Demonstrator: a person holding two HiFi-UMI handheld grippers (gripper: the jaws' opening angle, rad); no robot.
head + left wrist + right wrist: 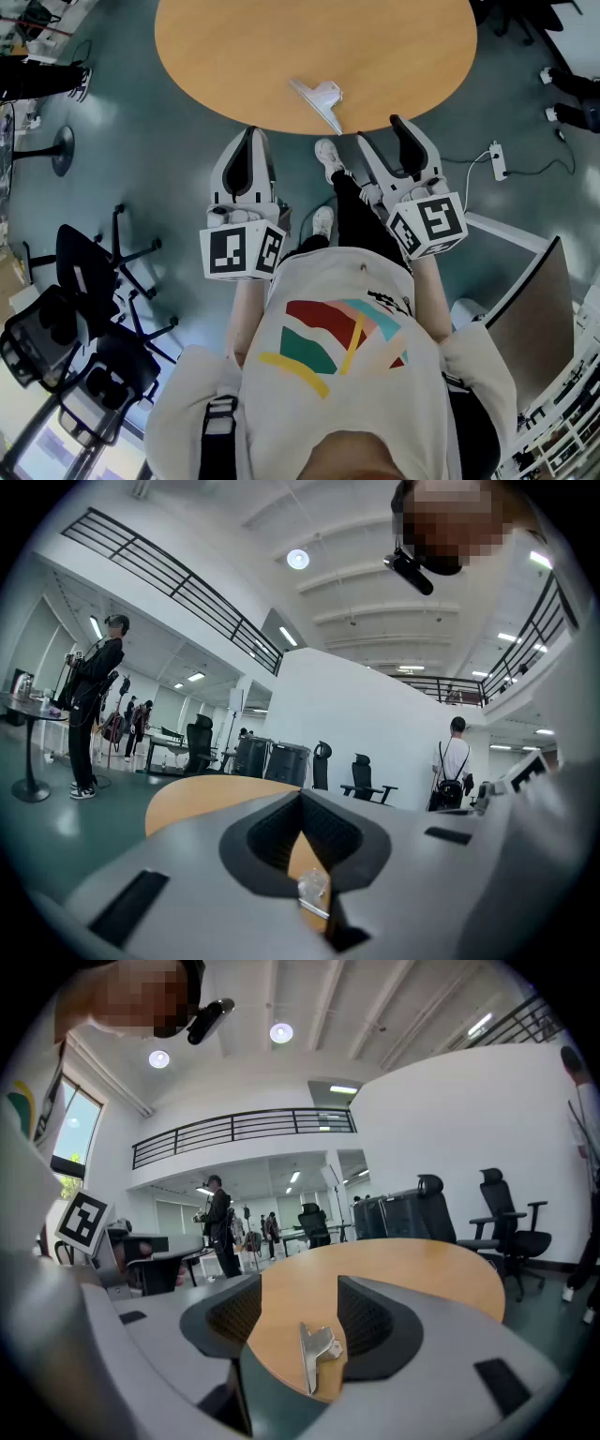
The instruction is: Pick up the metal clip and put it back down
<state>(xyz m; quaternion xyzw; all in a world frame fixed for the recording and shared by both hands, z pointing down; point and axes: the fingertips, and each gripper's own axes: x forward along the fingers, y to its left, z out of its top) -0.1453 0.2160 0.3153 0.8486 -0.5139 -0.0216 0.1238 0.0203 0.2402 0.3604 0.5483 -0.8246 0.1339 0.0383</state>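
**Clip on the table, both my grippers empty**

My right gripper [380, 131] has its jaws spread wide, pinching nothing. The metal clip [319, 97] lies untouched just ahead of their tips, on the round wooden table [281, 47] near its closest edge. My left gripper [249, 141] hangs beside the right one, short of the table. Its jaws seem pressed together at the tips, holding nothing.

Round tan wooden table [244, 56]: far edge cut off at top. Silver metal clip [312, 891]: partly hidden in left gripper view.
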